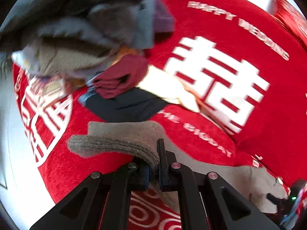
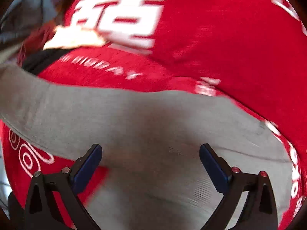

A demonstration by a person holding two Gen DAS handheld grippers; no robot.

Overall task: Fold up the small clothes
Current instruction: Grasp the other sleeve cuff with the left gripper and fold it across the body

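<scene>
My left gripper (image 1: 154, 164) is clamped on the ribbed edge of a grey garment (image 1: 122, 143) — the knit bunches between the black jaws and folds over to the left of them. In that view the rest of the garment trails off to the near right over the red cloth (image 1: 220, 28), which bears big white characters and lettering.

My right gripper (image 2: 150, 159) stands with its jaws wide apart, blue pads (image 2: 90, 164) on either side, right over the garment (image 2: 134, 118); I see nothing between them, and whether they touch the fabric I cannot tell. Here the garment runs as a broad grey band across the cloth (image 2: 220, 38), from far left to near right.

Beyond my left gripper lies a heap of other clothes — a dark piece (image 1: 124, 105) just past the garment, a maroon one (image 1: 120, 76) on top of it, a pale yellow piece (image 1: 167, 88) to the right, and a blurred mass of grey ones (image 1: 80, 19) at far left. The heap crowds the far left of the cloth; the right half is bare.
</scene>
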